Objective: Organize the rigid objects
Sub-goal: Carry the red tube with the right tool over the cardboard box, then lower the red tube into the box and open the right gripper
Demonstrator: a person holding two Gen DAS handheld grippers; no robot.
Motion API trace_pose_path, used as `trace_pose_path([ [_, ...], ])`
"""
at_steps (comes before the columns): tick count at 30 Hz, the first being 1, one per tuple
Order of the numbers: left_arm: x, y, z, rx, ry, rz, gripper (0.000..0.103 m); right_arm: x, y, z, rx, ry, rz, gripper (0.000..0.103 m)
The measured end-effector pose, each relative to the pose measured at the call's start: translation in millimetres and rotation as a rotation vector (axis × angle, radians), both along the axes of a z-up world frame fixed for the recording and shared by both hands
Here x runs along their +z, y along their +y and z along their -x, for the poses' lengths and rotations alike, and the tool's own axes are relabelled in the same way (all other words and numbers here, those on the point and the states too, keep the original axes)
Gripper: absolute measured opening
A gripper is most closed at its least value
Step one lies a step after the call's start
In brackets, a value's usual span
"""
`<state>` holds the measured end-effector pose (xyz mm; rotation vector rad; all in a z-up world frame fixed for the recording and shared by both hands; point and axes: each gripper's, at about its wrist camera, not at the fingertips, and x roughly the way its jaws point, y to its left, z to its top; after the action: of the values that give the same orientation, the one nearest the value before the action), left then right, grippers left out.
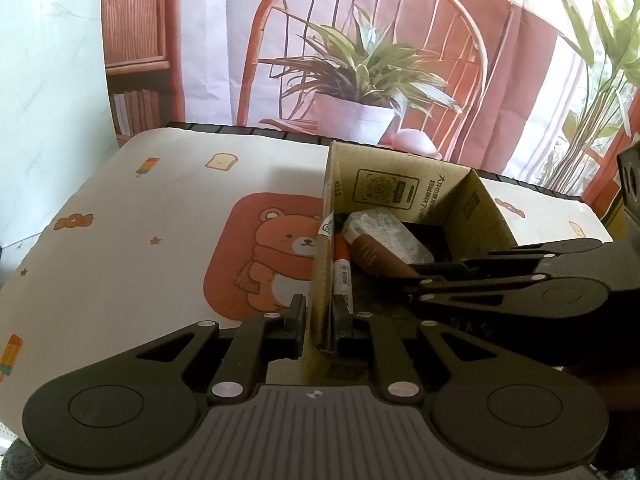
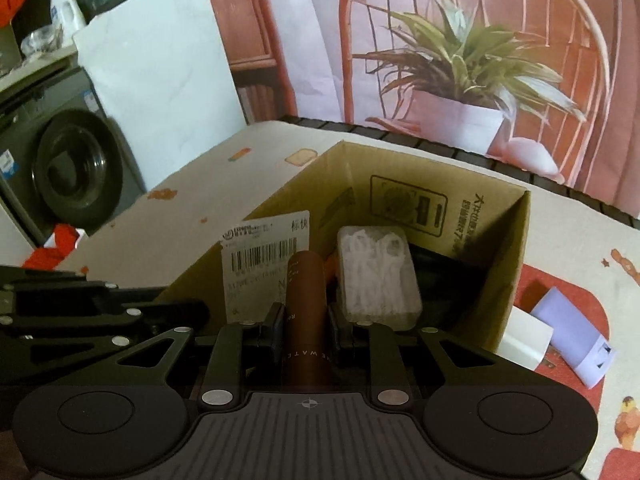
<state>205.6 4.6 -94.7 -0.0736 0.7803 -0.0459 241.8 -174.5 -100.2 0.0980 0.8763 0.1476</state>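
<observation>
An open cardboard box (image 1: 400,184) stands on the bear-print tablecloth (image 1: 120,240). My left gripper (image 1: 318,320) is shut on the box's near left wall, one finger outside and one inside. My right gripper (image 2: 306,320) is shut on a brown tube (image 2: 306,292) and holds it slanting down into the box (image 2: 500,240). From the left wrist, the tube (image 1: 372,256) points up-left out of the right gripper (image 1: 416,280), over the box's contents. Inside lie a clear case of white floss picks (image 2: 376,272) and an orange marker (image 1: 342,264). My left gripper (image 2: 192,312) shows at the box's left edge.
A white carton (image 2: 528,336) and a lilac carton (image 2: 576,344) lie on the cloth right of the box. A printed backdrop of a chair and plant (image 1: 360,80) hangs behind the table. A washing machine (image 2: 72,172) stands off to the left.
</observation>
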Motion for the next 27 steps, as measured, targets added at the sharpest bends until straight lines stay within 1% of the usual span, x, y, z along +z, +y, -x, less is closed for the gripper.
trace_pose_path([
  [6,0,-1,0,-0.006,-0.003,0.002,0.015,-2,1,-1,-0.001,0.013,0.024,0.021],
  [12,0,0,0,0.001,0.001,0.001,0.015,1,1,0,-0.006,0.005,0.022,0.022],
  [17,0,0,0,0.004,0.003,0.000,0.015,8,-1,6,-0.027,-0.042,0.039,0.029],
  [20,0,0,0,0.004,0.003,0.000,0.015,17,-5,12,-0.047,-0.088,0.056,0.038],
  [21,0,0,0,0.004,0.003,-0.001,0.015,20,-7,14,-0.055,-0.103,0.062,0.045],
  [22,0,0,0,0.005,0.003,0.000,0.015,23,-8,16,-0.066,-0.117,0.070,0.055],
  [24,0,0,0,0.004,0.003,0.000,0.015,29,-11,19,-0.092,-0.152,0.085,0.065],
  [26,0,0,0,0.004,0.003,0.000,0.015,34,-16,24,-0.116,-0.185,0.095,0.072],
  [27,0,0,0,0.004,0.003,0.000,0.015,36,-17,25,-0.129,-0.196,0.099,0.078],
])
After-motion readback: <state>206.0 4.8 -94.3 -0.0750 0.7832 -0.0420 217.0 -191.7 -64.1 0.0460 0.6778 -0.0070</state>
